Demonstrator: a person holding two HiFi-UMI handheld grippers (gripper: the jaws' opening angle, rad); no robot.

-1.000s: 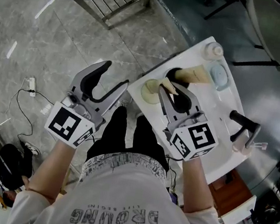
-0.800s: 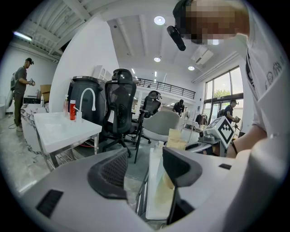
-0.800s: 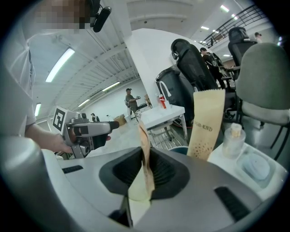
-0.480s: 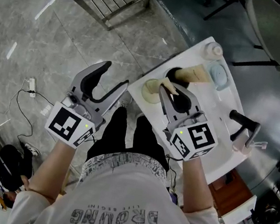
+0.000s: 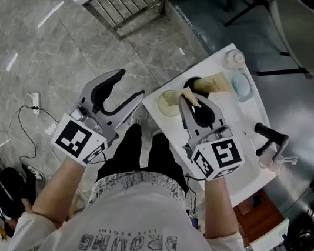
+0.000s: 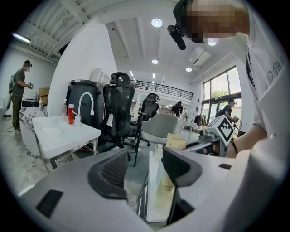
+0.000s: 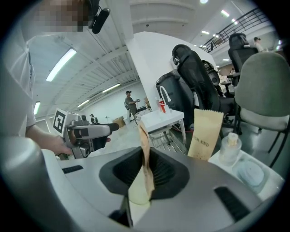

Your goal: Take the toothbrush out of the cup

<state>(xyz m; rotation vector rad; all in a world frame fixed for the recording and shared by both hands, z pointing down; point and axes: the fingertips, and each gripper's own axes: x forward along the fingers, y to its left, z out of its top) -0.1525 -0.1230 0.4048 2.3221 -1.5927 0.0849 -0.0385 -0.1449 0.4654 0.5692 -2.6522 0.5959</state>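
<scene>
Inspecting left to right, I count one left gripper (image 5: 129,84), jaws wide with nothing between, above grey floor (image 5: 51,44). One right gripper (image 7: 146,168), jaws just closed narrowly onto one paper-sleeved toothbrush (image 7: 144,138); one cup (image 7: 136,197) sits just beneath them. Beyond those jaws: one paper bag (image 7: 205,133), one bottle (image 7: 229,147). Surface: white table (image 5: 250,167). Room: open office, several chairs (image 7: 199,77).

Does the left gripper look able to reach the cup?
Probably yes: the left gripper is open and the cup looks clear on that side; the right gripper has just been closing on the toothbrush above.
</scene>
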